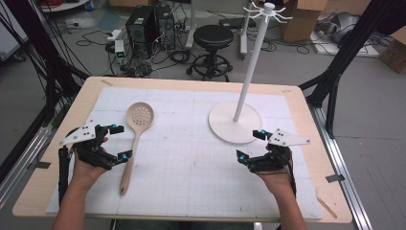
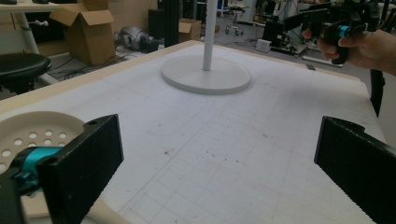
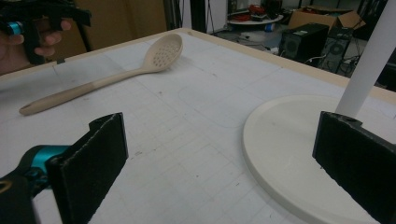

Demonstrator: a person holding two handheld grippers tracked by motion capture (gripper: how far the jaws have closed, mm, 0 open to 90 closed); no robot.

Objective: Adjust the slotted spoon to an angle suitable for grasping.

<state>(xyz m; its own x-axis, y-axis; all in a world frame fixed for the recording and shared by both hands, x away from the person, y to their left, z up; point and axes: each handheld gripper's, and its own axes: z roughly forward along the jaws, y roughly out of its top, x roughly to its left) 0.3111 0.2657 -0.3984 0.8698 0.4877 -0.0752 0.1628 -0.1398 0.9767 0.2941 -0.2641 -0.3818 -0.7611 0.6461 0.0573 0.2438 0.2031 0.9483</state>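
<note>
Both grippers hover low over the white mat (image 1: 191,167), and the slotted spoon (image 1: 135,139) is our landmark here. It lies flat on the mat, perforated bowl pointing away from the person, handle running back toward the near edge. The left gripper (image 1: 119,142) sits just beside the spoon's handle on its left, jaws spread wide, nothing between them; in the left gripper view the bowl (image 2: 32,133) peeks out right behind one jaw. The right gripper (image 1: 251,145) holds well off to the right of the spoon, jaws wide apart too and empty. Just beyond it stands the white rack stand (image 1: 235,122), round base flat on the mat, pole upright, farther from the spoon than either gripper
</note>
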